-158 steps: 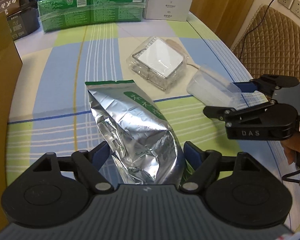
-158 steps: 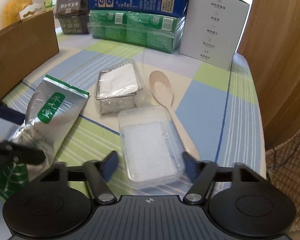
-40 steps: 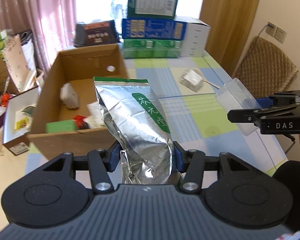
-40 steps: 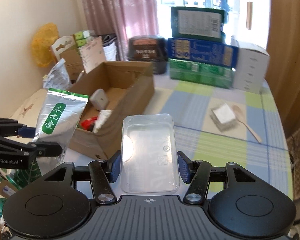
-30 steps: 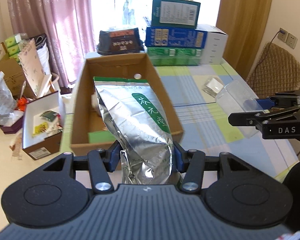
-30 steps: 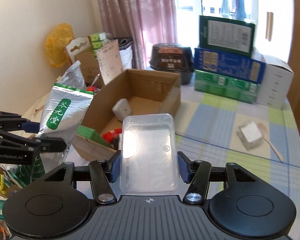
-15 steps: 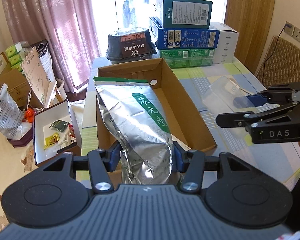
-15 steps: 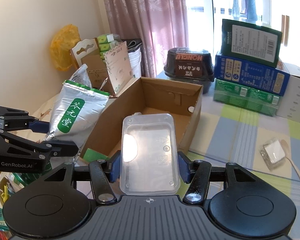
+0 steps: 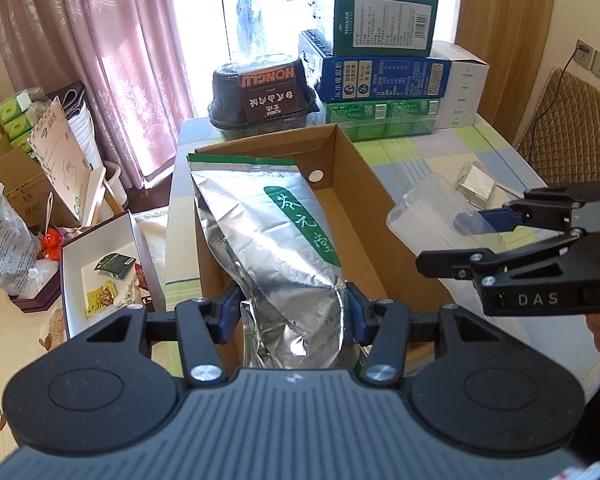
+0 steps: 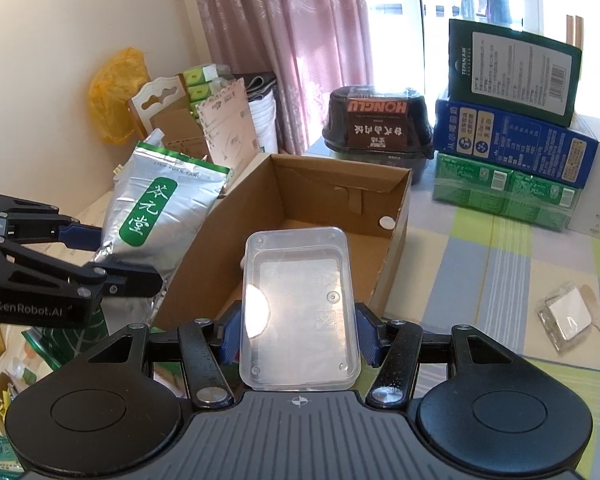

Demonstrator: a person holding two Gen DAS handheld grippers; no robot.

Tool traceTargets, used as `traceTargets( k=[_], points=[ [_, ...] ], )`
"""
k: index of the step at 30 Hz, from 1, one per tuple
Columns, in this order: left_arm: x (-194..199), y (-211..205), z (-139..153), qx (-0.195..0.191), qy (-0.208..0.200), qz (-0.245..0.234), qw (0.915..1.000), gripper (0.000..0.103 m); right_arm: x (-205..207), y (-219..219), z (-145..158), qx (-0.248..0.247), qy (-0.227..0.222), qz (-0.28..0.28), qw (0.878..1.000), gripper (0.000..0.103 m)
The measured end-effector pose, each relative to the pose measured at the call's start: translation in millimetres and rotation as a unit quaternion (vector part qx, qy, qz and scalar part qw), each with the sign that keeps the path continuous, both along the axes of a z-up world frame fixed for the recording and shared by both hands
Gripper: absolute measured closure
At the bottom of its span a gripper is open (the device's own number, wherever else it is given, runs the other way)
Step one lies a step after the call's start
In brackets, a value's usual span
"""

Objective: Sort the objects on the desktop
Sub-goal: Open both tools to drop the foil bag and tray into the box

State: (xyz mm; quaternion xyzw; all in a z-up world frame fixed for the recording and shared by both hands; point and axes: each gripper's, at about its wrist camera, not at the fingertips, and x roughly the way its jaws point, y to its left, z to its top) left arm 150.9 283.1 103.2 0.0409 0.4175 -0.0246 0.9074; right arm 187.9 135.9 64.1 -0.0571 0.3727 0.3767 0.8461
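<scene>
Left gripper (image 9: 292, 316) pinches the crinkled silver foil pouch with green label (image 9: 268, 240) by its lower end; long axis runs up and away, over the open brown cardboard box (image 9: 356, 184). Right gripper (image 10: 298, 340) pinches the clear rectangular plastic container (image 10: 298, 308), long axis pointing at the box. Box lies just ahead and below both; the left load hangs nearer over it.
</scene>
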Motion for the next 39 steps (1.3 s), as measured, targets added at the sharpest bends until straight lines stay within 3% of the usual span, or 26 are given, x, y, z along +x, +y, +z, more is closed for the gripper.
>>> traceTargets(
  k=[24,39],
  points=[
    [69.7,23.4,-38.8,-0.013,0.023,0.005,0.9996,0.055,42.9,21.2,-32.0,0.002,0.016,-0.012,1.0,0.049],
    [72.4,23.8,-46.4,-0.014,0.009,0.018,0.9997,0.053,46.9,21.4,-38.4,0.006,0.019,-0.018,1.0,0.049]
  ],
)
